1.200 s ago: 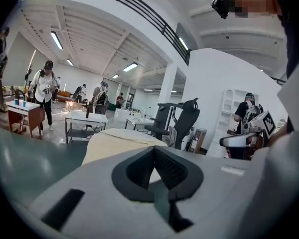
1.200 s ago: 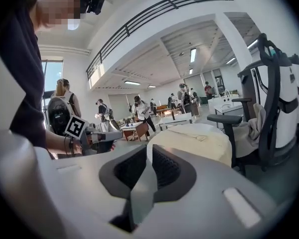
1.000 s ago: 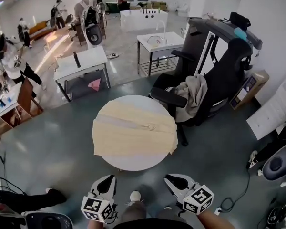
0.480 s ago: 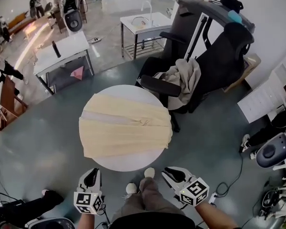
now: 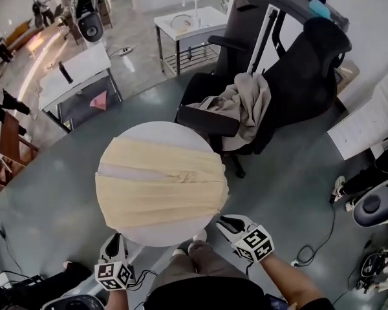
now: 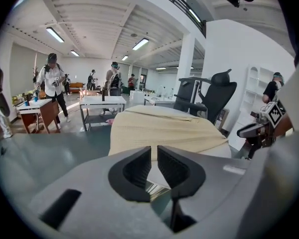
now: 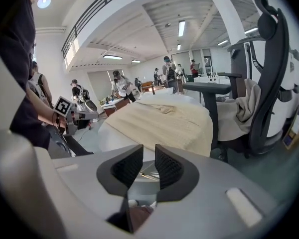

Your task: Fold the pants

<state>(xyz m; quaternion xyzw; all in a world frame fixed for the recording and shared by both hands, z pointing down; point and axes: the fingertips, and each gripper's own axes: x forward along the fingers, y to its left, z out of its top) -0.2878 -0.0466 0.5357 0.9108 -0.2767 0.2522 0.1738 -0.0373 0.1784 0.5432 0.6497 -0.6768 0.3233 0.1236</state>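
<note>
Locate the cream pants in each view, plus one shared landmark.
Head view: pants centre-left, spread over the round table.
Left gripper view: pants dead centre, just above the jaws.
Right gripper view: pants centre, above the jaws.
Shared landmark: black office chair, up-right of the pants everywhere.

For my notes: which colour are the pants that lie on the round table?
The pants are plain pale yellow, close to cream. The head view shows this best.

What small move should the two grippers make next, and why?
The pants lie flat on the round table. The left gripper and right gripper hang short of the table, jaws just opened a little, nothing between them. So probably bring both forward to the cloth's near edge.
</note>
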